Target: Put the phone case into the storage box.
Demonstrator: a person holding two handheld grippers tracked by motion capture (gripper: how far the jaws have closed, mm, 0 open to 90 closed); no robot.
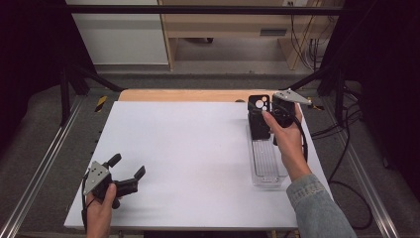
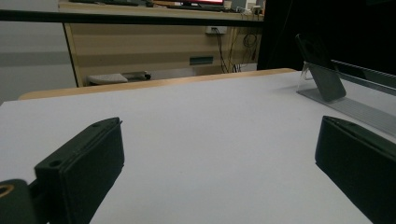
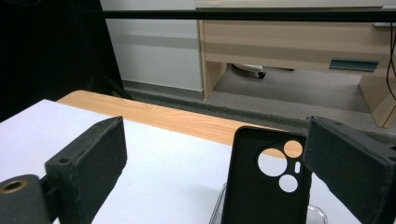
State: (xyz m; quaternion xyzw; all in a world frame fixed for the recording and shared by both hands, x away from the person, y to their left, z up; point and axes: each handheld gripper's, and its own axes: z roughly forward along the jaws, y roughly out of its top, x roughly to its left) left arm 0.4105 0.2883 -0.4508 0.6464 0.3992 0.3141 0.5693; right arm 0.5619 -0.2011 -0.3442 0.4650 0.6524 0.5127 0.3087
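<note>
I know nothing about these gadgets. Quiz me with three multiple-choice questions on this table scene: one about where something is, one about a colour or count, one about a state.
1. Where does the black phone case with round camera cut-outs stand?
A. at the far end of the clear plastic tray
B. flat at the middle of the white table
C. beside the left gripper

2. How many round cut-outs does the case have?
A. one
B. three
C. six

3. How do the right gripper's jaws stand?
A. shut tight on the case
B. open, case free between them
C. shut on nothing

Answers: 1 A, the high view shows it upright at the tray's far end. 2 B, the right gripper view shows three circles. 3 B, both jaws stand apart from the case.
</note>
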